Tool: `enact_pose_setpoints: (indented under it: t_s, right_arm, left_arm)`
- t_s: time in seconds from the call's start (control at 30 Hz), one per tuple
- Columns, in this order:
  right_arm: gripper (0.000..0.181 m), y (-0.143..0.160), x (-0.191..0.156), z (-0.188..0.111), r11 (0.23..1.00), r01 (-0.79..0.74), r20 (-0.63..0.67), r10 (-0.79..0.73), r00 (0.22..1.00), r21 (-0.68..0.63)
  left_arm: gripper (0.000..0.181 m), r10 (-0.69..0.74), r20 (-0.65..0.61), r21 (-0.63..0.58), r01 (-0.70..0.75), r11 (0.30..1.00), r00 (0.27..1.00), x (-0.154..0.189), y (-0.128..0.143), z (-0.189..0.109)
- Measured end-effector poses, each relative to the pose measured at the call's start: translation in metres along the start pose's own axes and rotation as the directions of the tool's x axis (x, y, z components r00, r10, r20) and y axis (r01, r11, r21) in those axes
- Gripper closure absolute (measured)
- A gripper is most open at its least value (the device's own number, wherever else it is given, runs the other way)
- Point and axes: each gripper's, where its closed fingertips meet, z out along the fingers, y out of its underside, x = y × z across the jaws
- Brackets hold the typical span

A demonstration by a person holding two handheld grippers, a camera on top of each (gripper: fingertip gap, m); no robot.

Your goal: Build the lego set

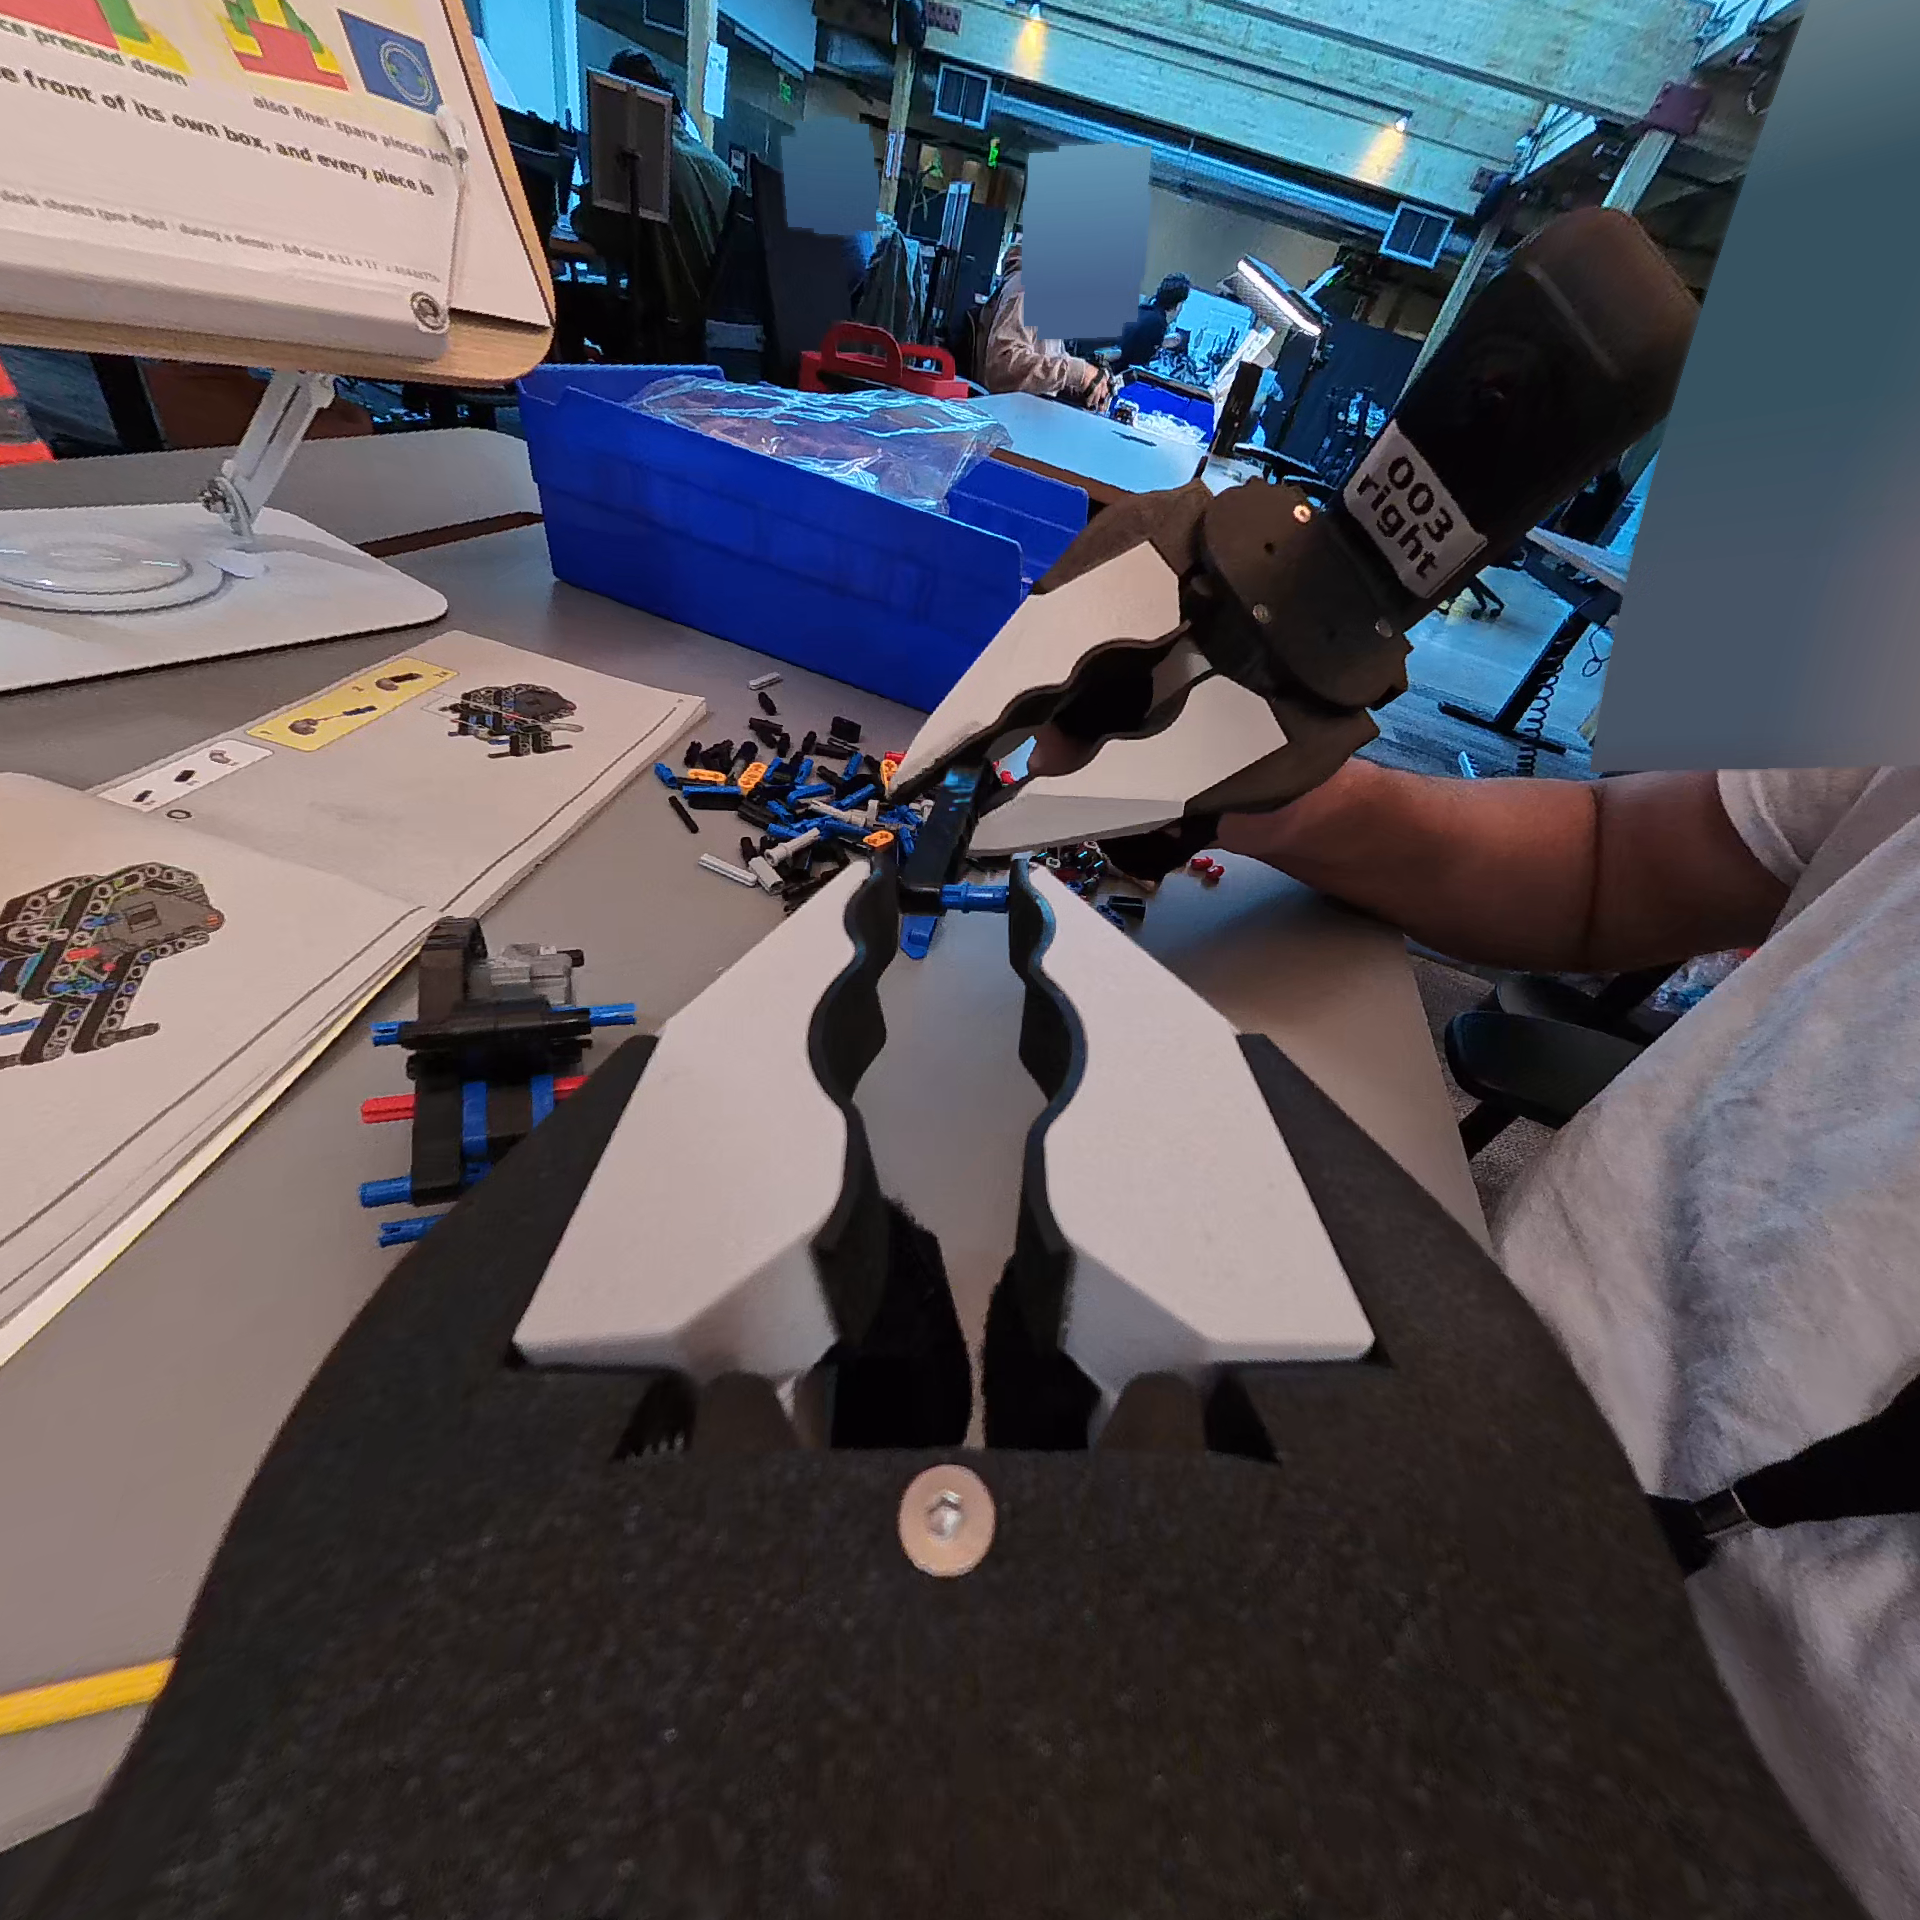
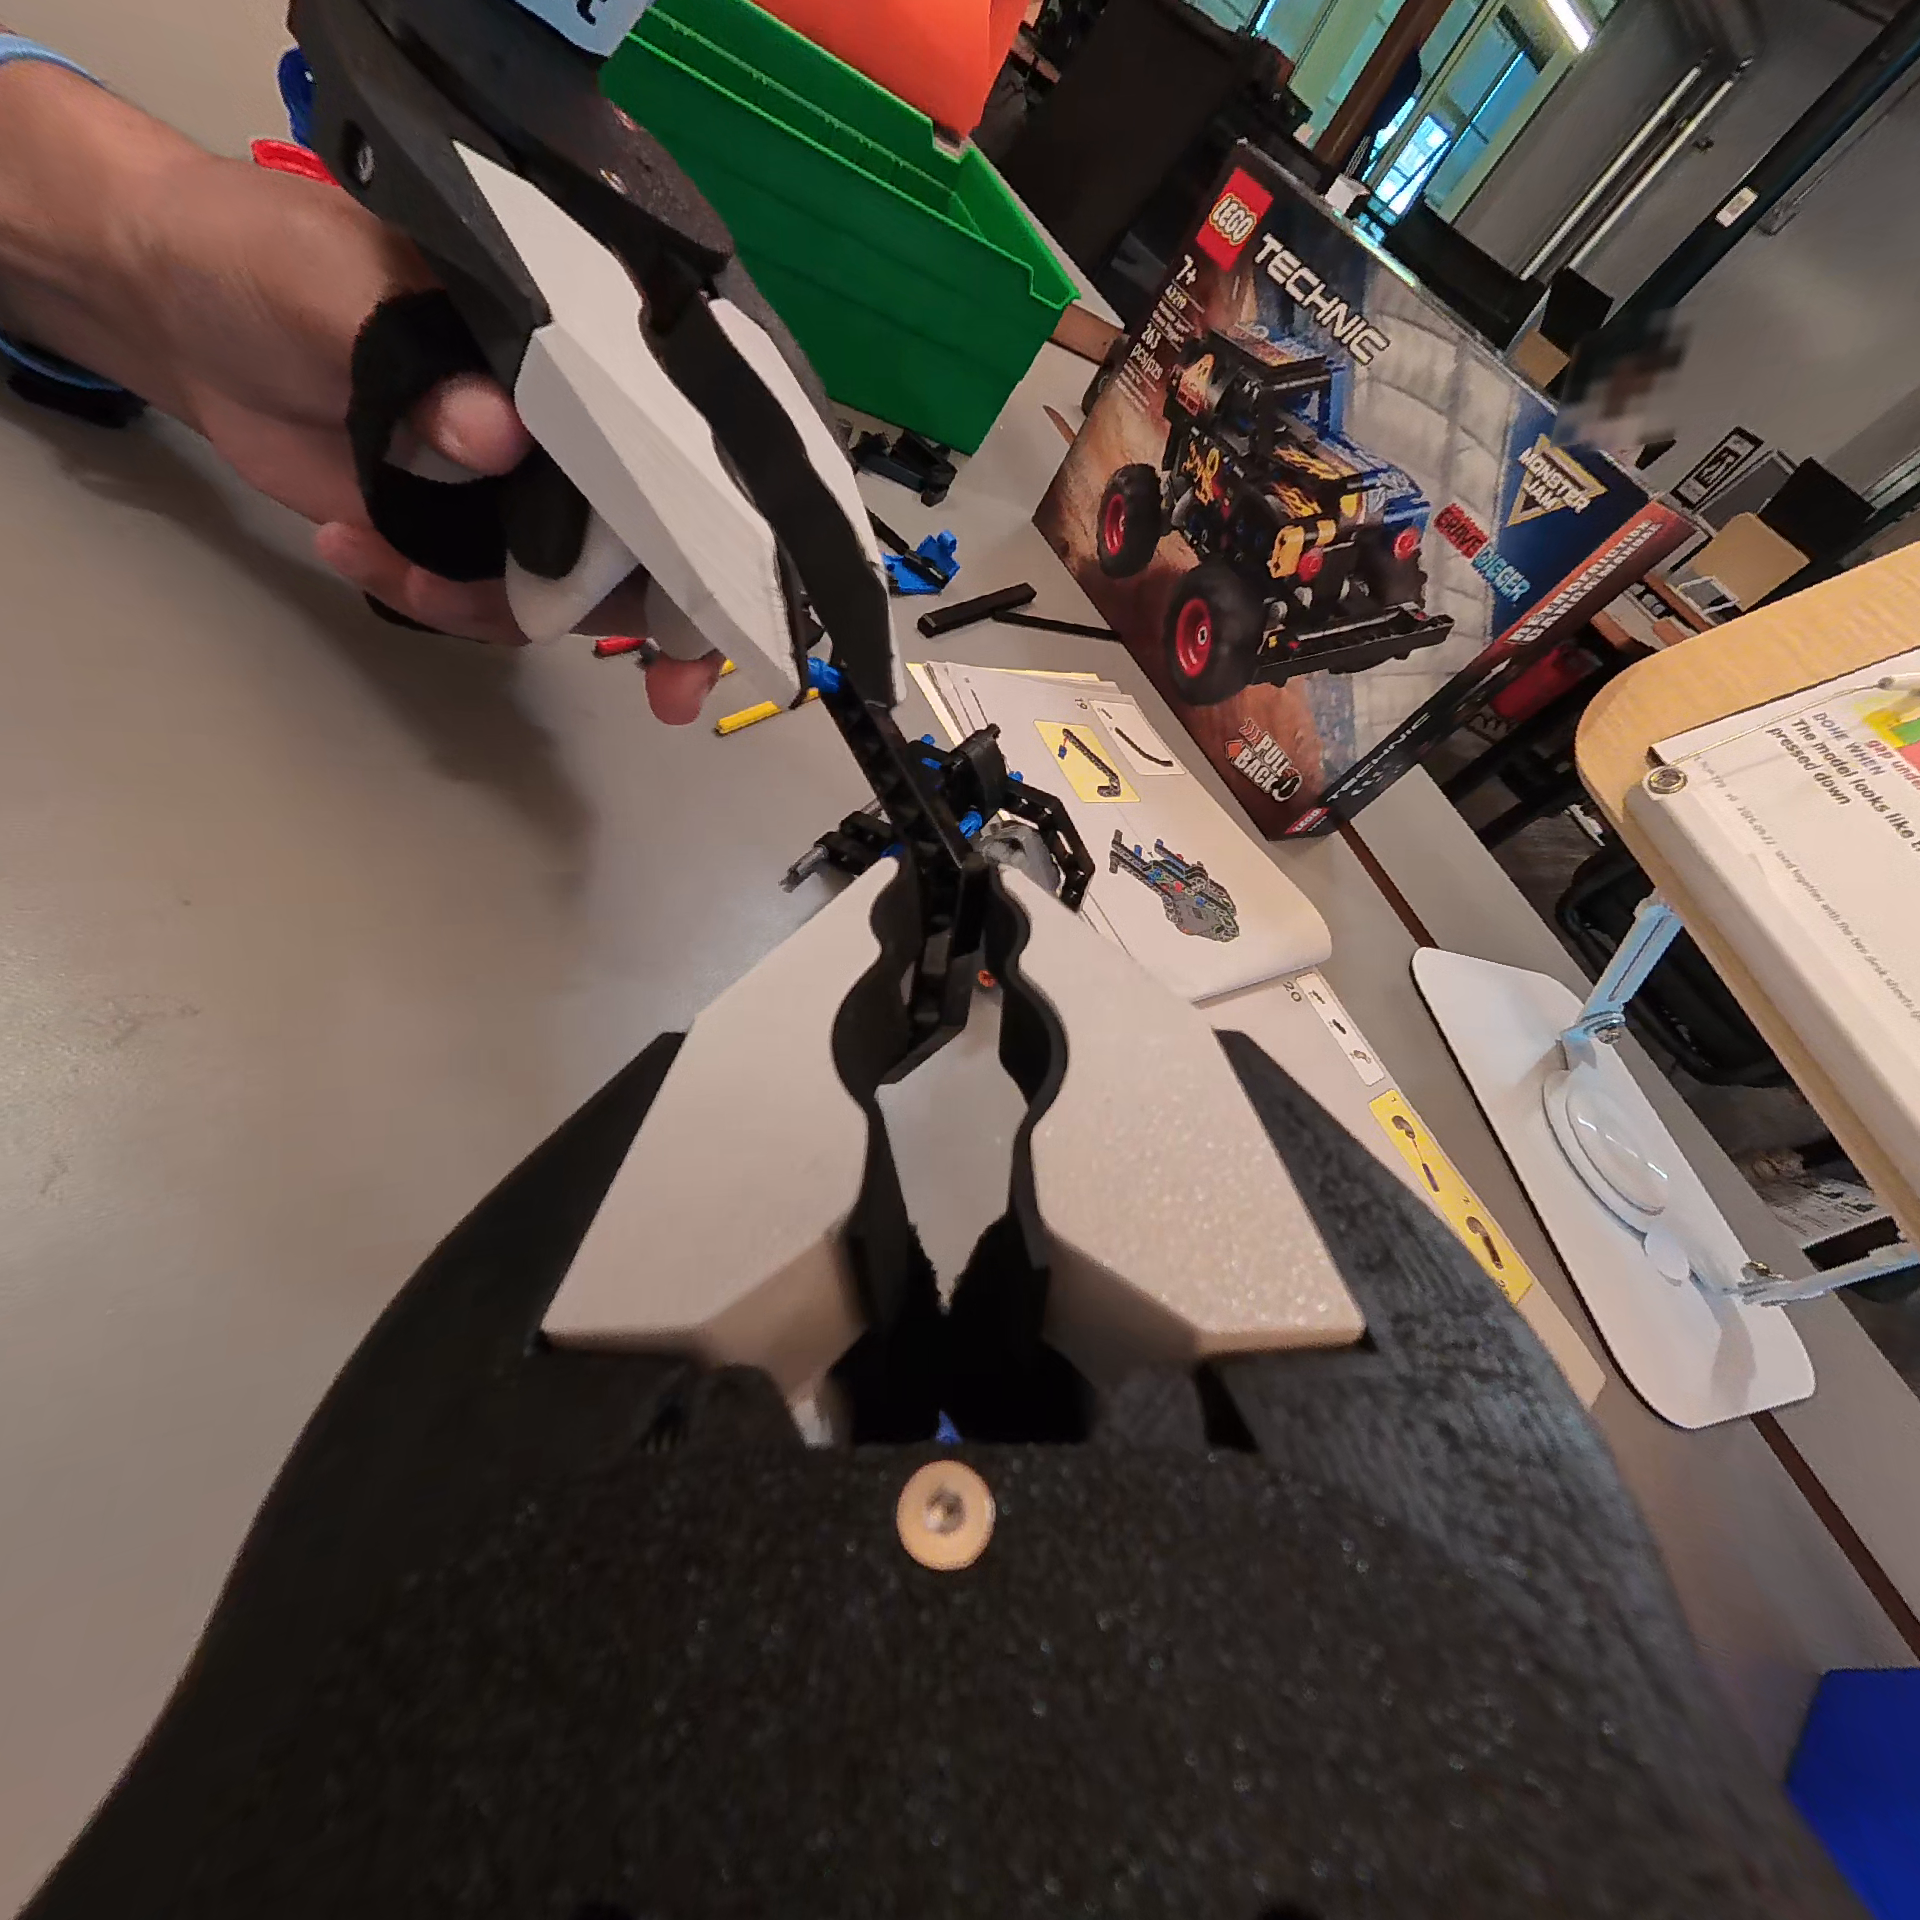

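Two grippers meet on one black beam (image 2: 914, 821) mid-frame, above the grey table (image 2: 260, 935). From the right wrist view, the right gripper (image 2: 940, 883) is clamped on the beam's near end, and the left gripper (image 2: 842, 675) pinches its far end from the upper left. The beam's long axis runs diagonally, pointing up and to the left. Only this view shows the set box (image 2: 1351, 499) and green bin (image 2: 862, 229) at the top. The left wrist view instead shows the left gripper (image 1: 940, 883) with fingers a bit apart around a blue pin (image 1: 971, 896), so I can't tell its grip there. It also shows the half-built model (image 1: 488, 1049) at left, the loose parts pile (image 1: 800, 800), the blue bin (image 1: 769, 540) and the open booklet (image 1: 343, 790).
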Motion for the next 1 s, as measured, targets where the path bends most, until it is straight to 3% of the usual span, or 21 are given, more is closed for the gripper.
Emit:
enact_pose_setpoints:
  t_s: [0.03,0.37,0.57,1.0]
  right_arm:
    - [0.171,0.000,0.000,0.000,1.000,-0.004,0.004,0.004,1.000,0.000]
    - [0.171,-0.003,-0.001,-0.001,0.999,-0.022,0.009,0.022,1.000,0.024]
    - [0.171,-0.008,-0.001,-0.004,0.996,0.089,-0.061,-0.087,0.994,0.017]
    - [0.171,-0.014,-0.004,-0.007,0.996,-0.017,0.027,0.015,1.000,0.084]
  left_arm:
    - [0.162,-0.002,-0.002,0.003,0.002,1.000,1.000,0.000,0.000,0.000]
    - [0.164,0.016,-0.010,0.011,-0.016,1.000,1.000,0.002,-0.003,-0.002]
    - [0.167,-0.032,-0.029,0.026,0.033,0.999,0.999,0.003,-0.003,-0.003]
    - [0.167,0.109,0.005,0.023,-0.109,0.994,0.994,0.010,-0.009,-0.005]
